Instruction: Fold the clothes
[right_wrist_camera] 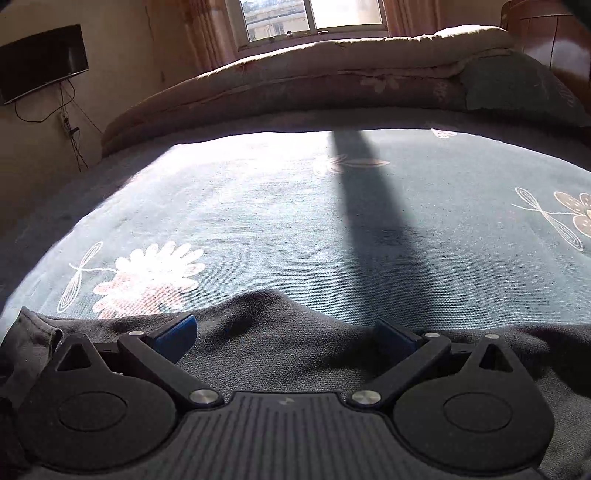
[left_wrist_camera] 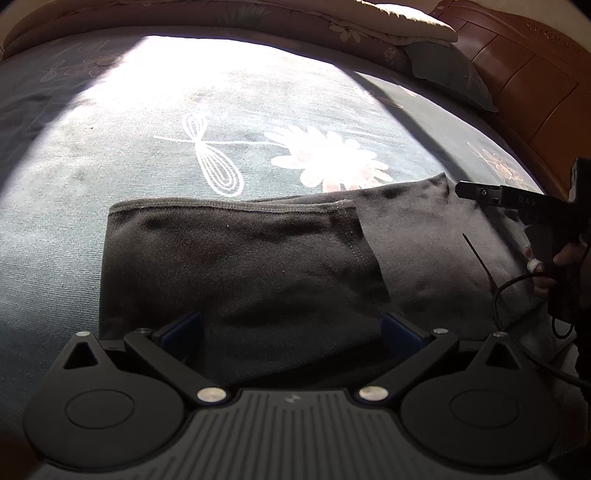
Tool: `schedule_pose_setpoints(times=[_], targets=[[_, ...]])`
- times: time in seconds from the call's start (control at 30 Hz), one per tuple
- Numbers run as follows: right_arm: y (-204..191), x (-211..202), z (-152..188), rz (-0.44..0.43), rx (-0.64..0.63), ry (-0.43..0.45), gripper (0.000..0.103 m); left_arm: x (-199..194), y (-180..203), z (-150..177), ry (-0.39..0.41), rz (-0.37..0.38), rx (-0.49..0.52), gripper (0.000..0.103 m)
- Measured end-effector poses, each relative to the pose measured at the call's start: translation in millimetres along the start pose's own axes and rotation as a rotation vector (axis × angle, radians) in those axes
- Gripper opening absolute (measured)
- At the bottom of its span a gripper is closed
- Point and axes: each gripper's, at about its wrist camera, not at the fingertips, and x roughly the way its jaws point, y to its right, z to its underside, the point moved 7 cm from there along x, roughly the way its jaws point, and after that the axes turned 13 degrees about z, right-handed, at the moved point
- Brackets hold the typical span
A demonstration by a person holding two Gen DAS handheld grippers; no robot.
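Observation:
A dark grey fleece garment (left_wrist_camera: 258,258) lies on the flowered bed sheet (left_wrist_camera: 110,166), its left part folded over into a neat rectangle with a stitched hem along the top. My left gripper (left_wrist_camera: 291,328) hovers over the folded part, open, blue pads wide apart with cloth beneath and nothing pinched. In the left wrist view the right gripper (left_wrist_camera: 476,192) shows at the far right, held by a hand (left_wrist_camera: 543,266) above the garment's right end. In the right wrist view the right gripper (right_wrist_camera: 286,334) is open over the rumpled edge of the garment (right_wrist_camera: 280,332).
A folded quilt (right_wrist_camera: 332,74) and a pillow (right_wrist_camera: 517,85) lie along the far side of the bed. A wooden headboard (left_wrist_camera: 524,74) rises at the right. A wall-mounted screen (right_wrist_camera: 40,62) and a window (right_wrist_camera: 310,18) stand beyond. Bright sun falls on the sheet (right_wrist_camera: 258,206).

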Motion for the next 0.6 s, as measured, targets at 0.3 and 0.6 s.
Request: schedule_pose_setpoints(times=[0.3, 0.6], targets=[[43.0, -18.1, -0.1, 0.141, 0.044, 0.044, 0.103, -0.6, 0.1, 0.4, 0.003, 0.000, -0.005, 0.102], [106.5, -22.3, 2.4, 0.289, 0.130, 0.049, 0.103, -0.9, -1.2, -0.5, 0.005, 0.005, -0.014, 0.102]])
